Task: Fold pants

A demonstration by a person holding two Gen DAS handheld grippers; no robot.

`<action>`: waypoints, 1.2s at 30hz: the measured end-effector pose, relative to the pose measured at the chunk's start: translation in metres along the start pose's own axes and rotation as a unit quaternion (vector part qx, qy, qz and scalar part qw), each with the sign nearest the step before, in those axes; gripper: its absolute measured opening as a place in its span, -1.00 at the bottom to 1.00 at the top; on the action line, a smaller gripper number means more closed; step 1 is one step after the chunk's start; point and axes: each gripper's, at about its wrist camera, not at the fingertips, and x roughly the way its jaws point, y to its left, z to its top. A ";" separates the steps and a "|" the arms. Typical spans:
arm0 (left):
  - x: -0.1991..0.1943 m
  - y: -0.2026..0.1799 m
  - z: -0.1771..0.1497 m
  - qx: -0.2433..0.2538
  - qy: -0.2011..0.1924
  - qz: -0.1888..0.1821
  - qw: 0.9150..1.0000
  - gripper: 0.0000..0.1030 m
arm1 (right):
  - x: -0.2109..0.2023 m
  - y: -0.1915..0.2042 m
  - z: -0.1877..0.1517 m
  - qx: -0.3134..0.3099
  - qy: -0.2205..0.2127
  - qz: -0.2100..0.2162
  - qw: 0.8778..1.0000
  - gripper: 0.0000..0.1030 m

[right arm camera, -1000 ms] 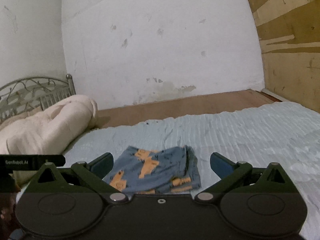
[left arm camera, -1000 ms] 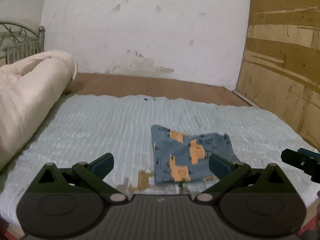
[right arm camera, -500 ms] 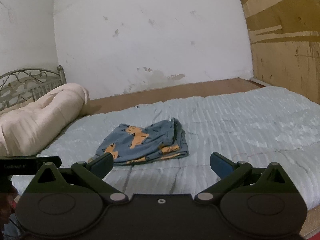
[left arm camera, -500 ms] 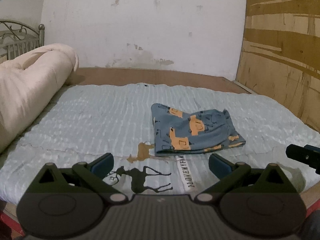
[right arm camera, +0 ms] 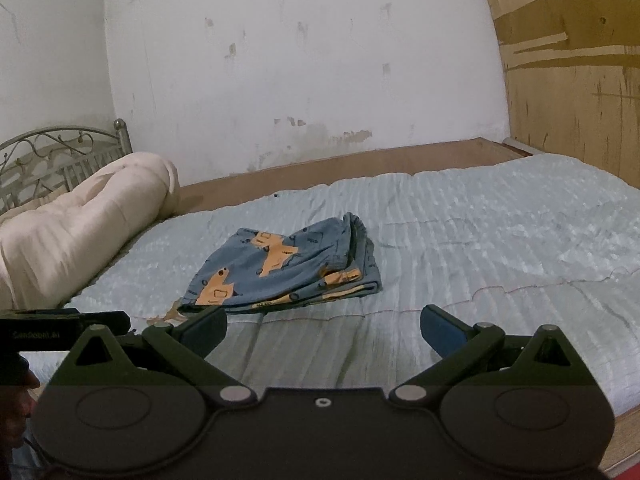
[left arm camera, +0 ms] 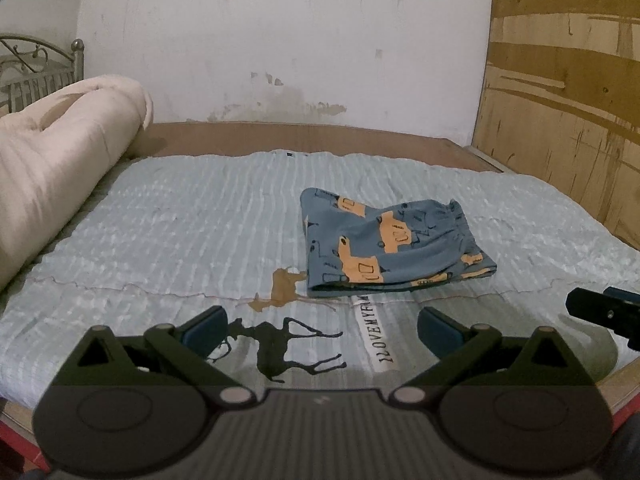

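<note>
A: Both grippers have drawn back from the pants since the earlier frames; the folded garment now lies farther ahead of them, and more of the near bed edge shows.

B: State of the left gripper (left arm camera: 320, 326)?

A: Fingers spread wide, nothing between them. It hangs above the near edge of the bedspread (left arm camera: 180, 232), over a printed deer (left arm camera: 280, 344) and a strip of lettering (left arm camera: 378, 330).

B: And the right gripper (right arm camera: 322, 326)?

A: Same condition: jaws apart, empty, held over the near part of the bed. Its tip also shows at the right margin of the left wrist view.

B: Location of the pants (left arm camera: 390, 250)?

A: Folded into a compact blue stack with orange print, lying flat on the bedspread, ahead of both grippers and apart from them. A brown patch (left arm camera: 282, 286) sits just beside the near left corner of the stack.

B: Surroundings?

A: A rolled cream quilt (left arm camera: 52, 168) lies along the left side of the bed, in front of a metal headboard (right arm camera: 52, 160). A white wall (left arm camera: 280, 40) stands behind, a wooden panel (left arm camera: 560, 112) to the right.
</note>
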 end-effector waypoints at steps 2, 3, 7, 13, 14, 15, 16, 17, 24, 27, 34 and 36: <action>0.001 0.000 0.000 0.000 0.001 0.000 1.000 0.99 | 0.001 0.000 0.000 0.000 0.002 0.000 1.000 0.99; 0.001 0.000 0.000 0.000 0.002 0.000 1.000 0.99 | 0.002 0.000 0.000 0.000 0.002 0.001 1.000 0.99; 0.001 0.000 0.000 -0.001 0.002 -0.001 1.000 0.99 | 0.003 -0.001 0.000 0.000 0.004 0.002 1.000 0.99; 0.002 0.000 0.000 -0.002 0.002 -0.001 1.000 0.99 | 0.004 -0.002 -0.001 0.001 0.005 0.003 1.000 0.99; 0.002 0.000 0.001 -0.002 0.001 -0.002 1.000 0.99 | 0.004 -0.002 -0.001 0.002 0.006 0.003 1.000 0.99; 0.002 0.000 0.000 -0.002 0.001 -0.001 1.000 0.99 | 0.004 -0.002 -0.001 0.002 0.006 0.003 1.000 0.99; 0.002 0.000 0.000 -0.002 0.001 -0.001 1.000 0.99 | 0.004 -0.002 -0.001 0.002 0.006 0.003 1.000 0.99; 0.002 0.000 0.000 -0.001 0.001 -0.002 1.000 0.99 | 0.004 -0.002 -0.001 0.002 0.006 0.003 1.000 0.99; 0.002 0.000 0.001 -0.002 0.002 -0.001 1.000 0.99 | 0.005 -0.003 -0.001 0.002 0.008 0.002 1.000 0.99; 0.002 0.000 0.001 -0.002 0.002 -0.001 1.000 0.99 | 0.006 -0.003 -0.001 0.003 0.008 0.003 1.000 0.99; 0.002 0.001 0.001 -0.002 0.002 -0.001 1.000 0.99 | 0.006 -0.003 -0.001 0.002 0.008 0.003 1.000 0.99; 0.002 0.001 0.001 -0.002 0.003 -0.001 1.000 0.99 | 0.006 -0.003 -0.001 0.002 0.008 0.003 1.000 0.99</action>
